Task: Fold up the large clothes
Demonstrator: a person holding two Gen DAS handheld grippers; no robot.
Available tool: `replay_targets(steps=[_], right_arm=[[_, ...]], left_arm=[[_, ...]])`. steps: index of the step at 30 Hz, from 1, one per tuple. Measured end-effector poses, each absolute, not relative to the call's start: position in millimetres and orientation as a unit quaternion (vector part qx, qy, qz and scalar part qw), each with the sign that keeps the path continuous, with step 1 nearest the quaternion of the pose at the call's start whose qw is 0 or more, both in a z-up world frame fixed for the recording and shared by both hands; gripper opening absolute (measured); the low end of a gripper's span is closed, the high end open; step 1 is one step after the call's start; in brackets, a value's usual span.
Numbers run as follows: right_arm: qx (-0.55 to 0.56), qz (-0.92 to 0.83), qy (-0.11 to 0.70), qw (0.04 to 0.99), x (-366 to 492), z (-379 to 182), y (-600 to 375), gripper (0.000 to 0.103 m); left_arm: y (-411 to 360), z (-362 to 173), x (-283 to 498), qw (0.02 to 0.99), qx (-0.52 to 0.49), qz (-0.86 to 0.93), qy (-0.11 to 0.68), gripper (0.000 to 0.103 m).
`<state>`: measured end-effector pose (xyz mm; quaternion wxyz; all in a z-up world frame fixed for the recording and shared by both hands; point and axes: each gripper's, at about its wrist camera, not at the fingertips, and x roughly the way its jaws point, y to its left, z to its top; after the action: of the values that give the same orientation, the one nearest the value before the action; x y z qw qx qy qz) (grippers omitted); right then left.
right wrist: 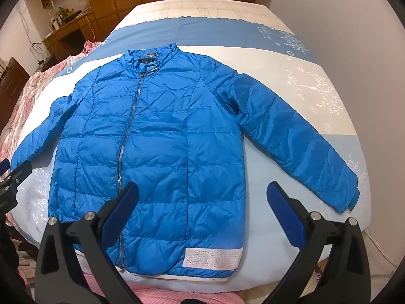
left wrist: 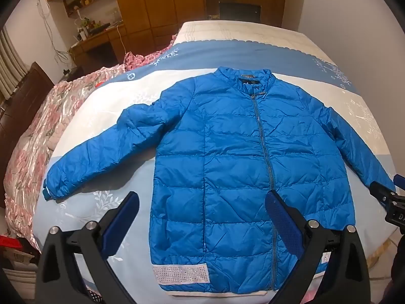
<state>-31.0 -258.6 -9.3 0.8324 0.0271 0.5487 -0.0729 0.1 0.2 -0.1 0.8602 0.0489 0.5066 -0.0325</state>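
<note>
A blue quilted puffer jacket (left wrist: 235, 167) lies flat, front up and zipped, on the bed, collar far and hem near, both sleeves spread out to the sides. It also shows in the right wrist view (right wrist: 157, 152). My left gripper (left wrist: 202, 200) is open and empty, held above the jacket's lower left half. My right gripper (right wrist: 202, 192) is open and empty above the lower right half. The right gripper's tip shows at the left wrist view's right edge (left wrist: 387, 197), near the right cuff. The left gripper's tip shows at the right wrist view's left edge (right wrist: 15, 174).
The bed (left wrist: 106, 116) has a blue and white cover. A pink floral quilt (left wrist: 38, 131) is bunched along its left side. A wooden desk and cabinets (left wrist: 106, 33) stand beyond. A white wall (right wrist: 341, 25) runs along the bed's right side.
</note>
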Motion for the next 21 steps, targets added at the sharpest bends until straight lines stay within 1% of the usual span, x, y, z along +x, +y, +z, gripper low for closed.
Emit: replay_targets(steps=[21], right_arm=[[0.028, -0.072, 0.548, 0.833, -32.0, -9.4, -257.9, 0.1]], left_arm=[[-2.2, -1.4, 0.0, 0.861, 0.052, -0.03, 0.505, 0.099]])
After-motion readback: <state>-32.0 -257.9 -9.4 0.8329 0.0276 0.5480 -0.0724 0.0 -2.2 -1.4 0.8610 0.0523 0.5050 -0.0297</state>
